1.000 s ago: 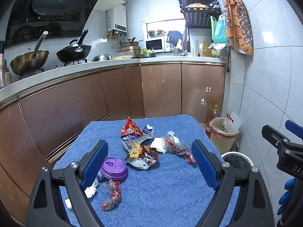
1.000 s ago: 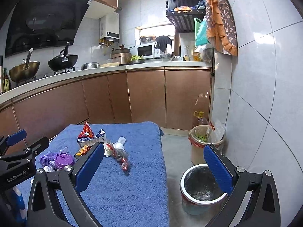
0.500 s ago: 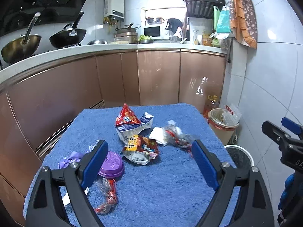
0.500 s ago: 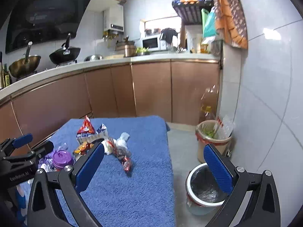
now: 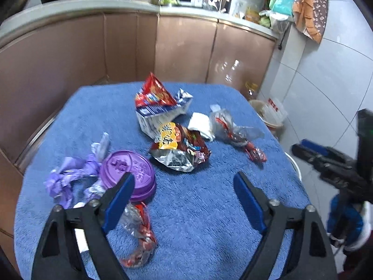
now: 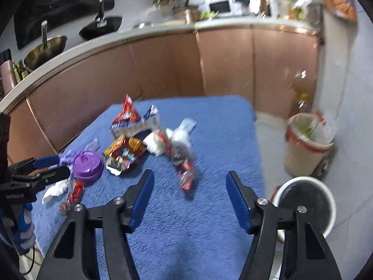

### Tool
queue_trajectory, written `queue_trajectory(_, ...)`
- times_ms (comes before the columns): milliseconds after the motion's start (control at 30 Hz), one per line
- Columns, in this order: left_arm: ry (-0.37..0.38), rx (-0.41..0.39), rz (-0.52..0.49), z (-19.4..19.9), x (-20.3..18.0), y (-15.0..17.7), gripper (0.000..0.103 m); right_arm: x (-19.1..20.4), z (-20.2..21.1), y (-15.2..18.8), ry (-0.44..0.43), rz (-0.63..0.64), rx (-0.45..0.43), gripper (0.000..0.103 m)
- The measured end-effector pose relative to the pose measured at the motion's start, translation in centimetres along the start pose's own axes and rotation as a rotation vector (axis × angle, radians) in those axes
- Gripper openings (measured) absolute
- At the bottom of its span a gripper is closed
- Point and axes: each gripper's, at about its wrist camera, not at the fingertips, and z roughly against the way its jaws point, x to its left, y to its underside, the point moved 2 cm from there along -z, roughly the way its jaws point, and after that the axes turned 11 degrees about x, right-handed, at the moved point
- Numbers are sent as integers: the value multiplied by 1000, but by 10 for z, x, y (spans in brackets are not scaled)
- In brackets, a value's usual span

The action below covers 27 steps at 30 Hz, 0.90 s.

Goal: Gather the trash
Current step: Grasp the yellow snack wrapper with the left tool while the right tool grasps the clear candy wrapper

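Note:
Trash lies on a blue towel (image 5: 198,210): a purple lid (image 5: 128,170) with purple wrappers (image 5: 67,179), a foil snack bag (image 5: 181,149), a red and white carton (image 5: 158,105), a white tissue (image 5: 200,126), a clear wrapper with red bits (image 5: 235,133) and a clear red wrapper (image 5: 137,231) near my left fingers. My left gripper (image 5: 184,198) is open and empty above the towel's near part. My right gripper (image 6: 190,199) is open and empty, just short of the clear wrapper (image 6: 181,158). The lid (image 6: 87,164) and snack bag (image 6: 123,152) lie to its left.
A white-rimmed bin with a black liner (image 6: 305,203) stands on the floor right of the towel. A beige bin with a clear bag (image 6: 305,144) stands behind it. Copper cabinets (image 5: 186,44) run behind the table. A tiled wall (image 5: 326,81) is on the right.
Both grippers have tilted down and moved forward toward the trash. The items look larger and nearer. Both stay open and empty.

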Motion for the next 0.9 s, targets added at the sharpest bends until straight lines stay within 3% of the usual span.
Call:
queue_trajectory(167,58,66,24,-22,7,-35,78,5,-45,-10,-86,15,92,56)
queue_trajectory(333,-24,136,22,-58,8,-67,78,4,-71,-23,-119,8,134,56)
queue_trajectory(400,-46,198,41,-79,9,-76,78,1,-83,-26,-128,3,163,56)
queue_trajectory(533,-75,255,62,-106,8,-81,78,-2,-98,-32,-134,-2,195,46)
queue_trajectory(567,-74,266,73,-112,9,-82,76,-2,-101,-33,-135,-2,201,43)
queue_trajectory(667,-57,306,115,-125,13,-79,55,-5,-110,-32,-129,-7,227,31)
queue_trajectory(733,-65,305,124,-126,13,-76,51,-5,-110,-30,-127,-5,227,22)
queue_trajectory(833,-63,289,126,-121,11,-75,37,-7,-105,-26,-130,-5,220,18)
queue_trajectory(900,-61,277,134,-116,9,-74,20,-7,-99,-23,-136,0,213,17)
